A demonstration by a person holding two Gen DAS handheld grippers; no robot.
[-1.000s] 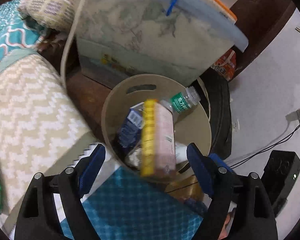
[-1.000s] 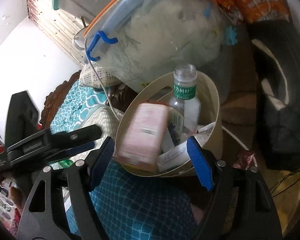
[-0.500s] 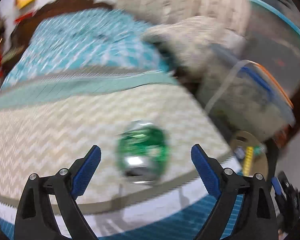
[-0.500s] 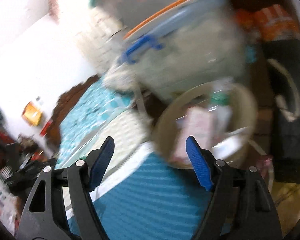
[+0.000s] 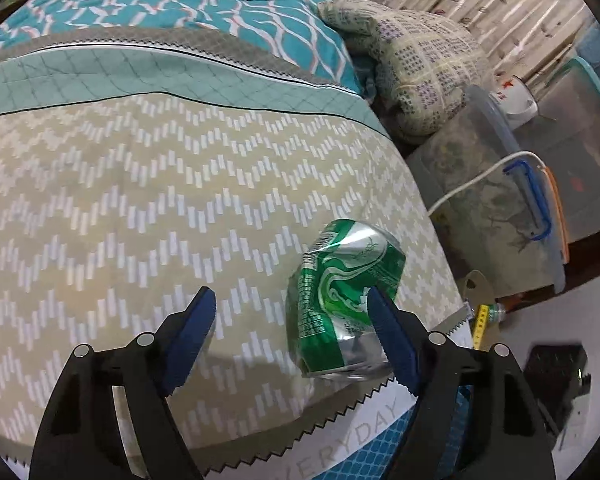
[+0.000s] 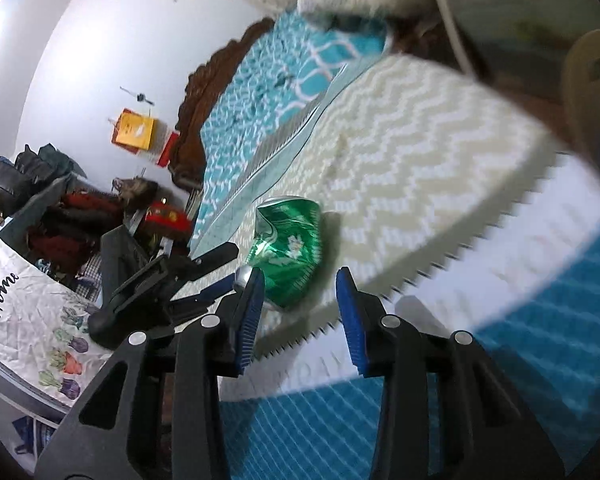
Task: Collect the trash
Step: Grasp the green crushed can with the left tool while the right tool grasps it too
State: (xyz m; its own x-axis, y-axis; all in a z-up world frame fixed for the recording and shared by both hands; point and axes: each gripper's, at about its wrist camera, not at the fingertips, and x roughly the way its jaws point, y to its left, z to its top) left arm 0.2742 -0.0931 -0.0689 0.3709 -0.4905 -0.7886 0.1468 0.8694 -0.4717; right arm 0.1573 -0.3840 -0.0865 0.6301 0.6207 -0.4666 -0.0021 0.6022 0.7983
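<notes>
A crushed green drink can lies on the beige zigzag bedspread near the bed's edge. My left gripper is open and empty, with the can between its jaws close to the right finger. The can also shows in the right wrist view. My right gripper is open and empty just short of the can. The left gripper shows there, left of the can. The tan trash bin with a bottle in it stands beyond the bed's edge, mostly hidden.
A pillow lies at the bed's far end. Clear storage boxes with a blue clip stand to the right, crossed by a white cable. A black device sits on the floor. A cluttered shelf stands at the left.
Both grippers have swung away from the trash bin to the bed. The left gripper has closed in on the green can. The right gripper now faces the can too.
</notes>
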